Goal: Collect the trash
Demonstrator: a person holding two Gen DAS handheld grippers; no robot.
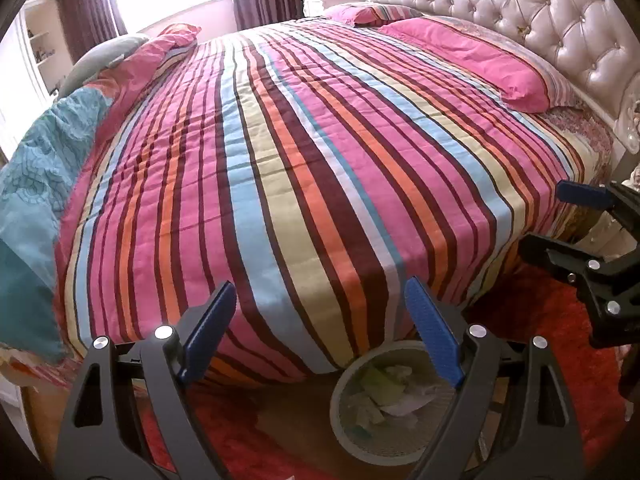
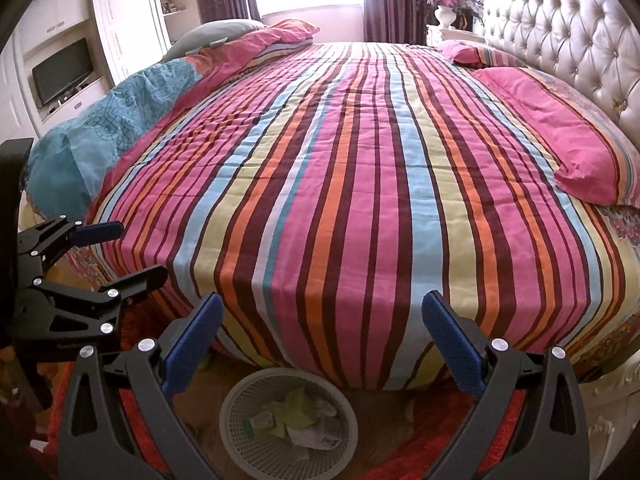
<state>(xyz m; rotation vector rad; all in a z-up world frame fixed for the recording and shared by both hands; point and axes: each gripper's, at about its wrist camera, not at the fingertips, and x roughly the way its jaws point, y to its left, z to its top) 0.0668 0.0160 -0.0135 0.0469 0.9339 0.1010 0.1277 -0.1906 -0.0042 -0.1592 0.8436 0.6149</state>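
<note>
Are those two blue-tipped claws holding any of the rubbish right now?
No. The left gripper and the right gripper are both open and empty; the trash lies in the basket below.

Home bedroom: big bed [image 2: 340, 160] w/ striped quilt, tufted headboard [image 2: 560, 28], pillows, curtains, TV [image 2: 62, 70] in wall unit.

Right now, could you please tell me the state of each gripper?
Left gripper: open, holding nothing.
Right gripper: open, holding nothing.
</note>
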